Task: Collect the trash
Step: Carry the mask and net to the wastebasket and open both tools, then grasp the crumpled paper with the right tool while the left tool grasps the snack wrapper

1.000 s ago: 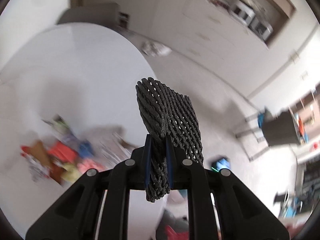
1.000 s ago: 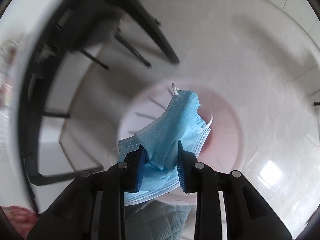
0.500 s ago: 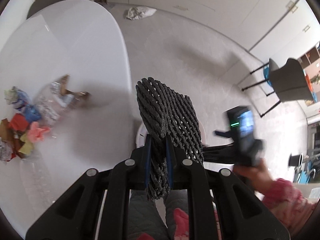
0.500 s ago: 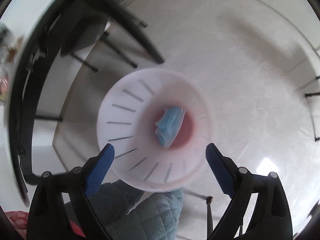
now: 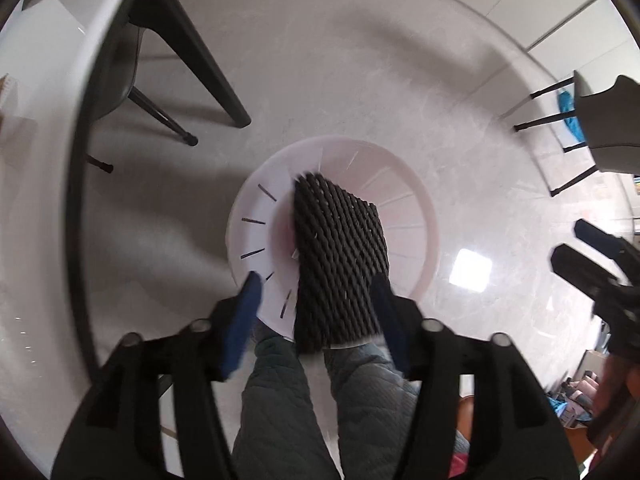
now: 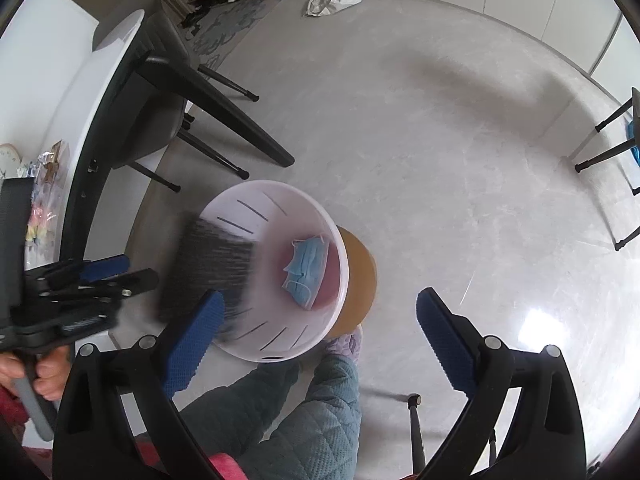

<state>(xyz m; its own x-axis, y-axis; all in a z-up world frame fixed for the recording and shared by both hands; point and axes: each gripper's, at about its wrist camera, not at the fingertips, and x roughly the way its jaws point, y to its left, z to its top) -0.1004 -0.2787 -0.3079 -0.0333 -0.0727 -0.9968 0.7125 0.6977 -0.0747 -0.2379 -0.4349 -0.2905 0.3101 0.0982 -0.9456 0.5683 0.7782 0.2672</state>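
Note:
A white slotted bin [image 5: 416, 216] stands on the floor below me; it also shows in the right wrist view [image 6: 276, 204]. My left gripper [image 5: 316, 304] is open above the bin, and a black foam net sleeve [image 5: 340, 256] hangs loose between its fingers, blurred in the right wrist view [image 6: 208, 264] at the bin's rim. A blue face mask [image 6: 306, 270] lies at the bin's bottom. My right gripper [image 6: 320, 328] is open and empty above the bin's right side.
A white table [image 6: 100, 80] with black legs [image 6: 224, 112] stands at the left, with colourful wrappers [image 6: 40, 200] on it. A grey chair [image 5: 124, 76] sits under it. A brown stool [image 6: 360, 280] is beside the bin. My legs [image 5: 280, 400] are below.
My left gripper swung from over the table to above the bin and opened, letting the net sleeve go. My right gripper opened and the mask dropped into the bin.

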